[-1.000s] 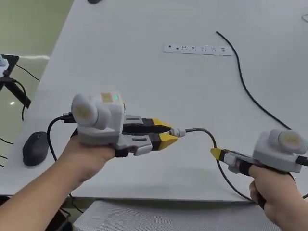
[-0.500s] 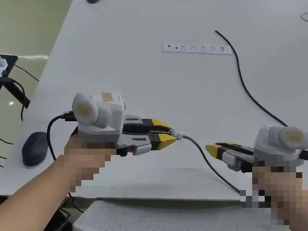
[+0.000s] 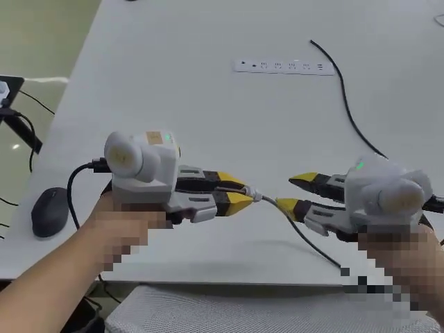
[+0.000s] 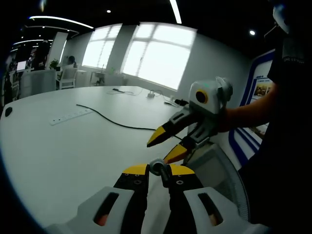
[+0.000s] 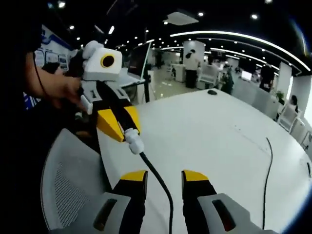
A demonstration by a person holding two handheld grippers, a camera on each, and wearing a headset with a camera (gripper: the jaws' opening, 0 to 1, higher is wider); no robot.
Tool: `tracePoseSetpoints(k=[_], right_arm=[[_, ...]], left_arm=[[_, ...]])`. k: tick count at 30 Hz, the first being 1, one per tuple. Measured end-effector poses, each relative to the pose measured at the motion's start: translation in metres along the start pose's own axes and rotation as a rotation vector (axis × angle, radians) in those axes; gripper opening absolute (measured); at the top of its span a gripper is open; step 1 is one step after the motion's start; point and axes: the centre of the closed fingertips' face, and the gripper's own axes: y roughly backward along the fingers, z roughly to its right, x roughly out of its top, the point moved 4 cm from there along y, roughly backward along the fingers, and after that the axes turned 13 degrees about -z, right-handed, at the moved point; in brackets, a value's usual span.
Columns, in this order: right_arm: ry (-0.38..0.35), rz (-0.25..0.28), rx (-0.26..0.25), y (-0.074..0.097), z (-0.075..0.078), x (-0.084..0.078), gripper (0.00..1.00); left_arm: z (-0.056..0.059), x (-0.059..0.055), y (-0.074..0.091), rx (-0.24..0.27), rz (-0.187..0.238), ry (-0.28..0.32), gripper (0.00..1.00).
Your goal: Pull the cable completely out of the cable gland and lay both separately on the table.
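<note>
Jaws of the left gripper point(image 3: 246, 194) pinched the gland point(image 3: 254, 196) at the head view's centre; the right gripper view showed the cable point(image 5: 155, 169) between the wide-open right gripper point(image 5: 164, 175).

My left gripper point(image 3: 243, 197), held level at the near left, has its jaws clamped on the cable gland point(image 3: 254, 195), while my right gripper point(image 3: 294, 193) points at it from the near right, tips close, jaws spread apart.

The small grey plastic cable gland point(image 3: 255, 196) was mostly hidden between the jaws of the left gripper point(image 3: 243, 193); the far end of the thin black cable point(image 3: 305, 239) was lost behind the right hand point(image 3: 397, 258).
</note>
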Motion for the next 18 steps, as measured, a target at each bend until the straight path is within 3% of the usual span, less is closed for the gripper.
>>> tracePoseSetpoints(k=[3, 8, 18], right_arm=[[0.073, -0.017, 0.009, -0.007, -0.011, 0.003, 0.22], [0.106, -0.012, 0.015, -0.011, -0.019, 0.009, 0.18], [0.098, 0.001, 0.022, -0.015, -0.020, 0.013, 0.07]], left_arm=[[0.001, 0.000, 0.000, -0.002, -0.002, 0.001, 0.15], [0.000, 0.000, 0.000, -0.002, -0.001, 0.006, 0.15], [0.000, 0.000, 0.000, -0.002, 0.000, 0.002, 0.15]])
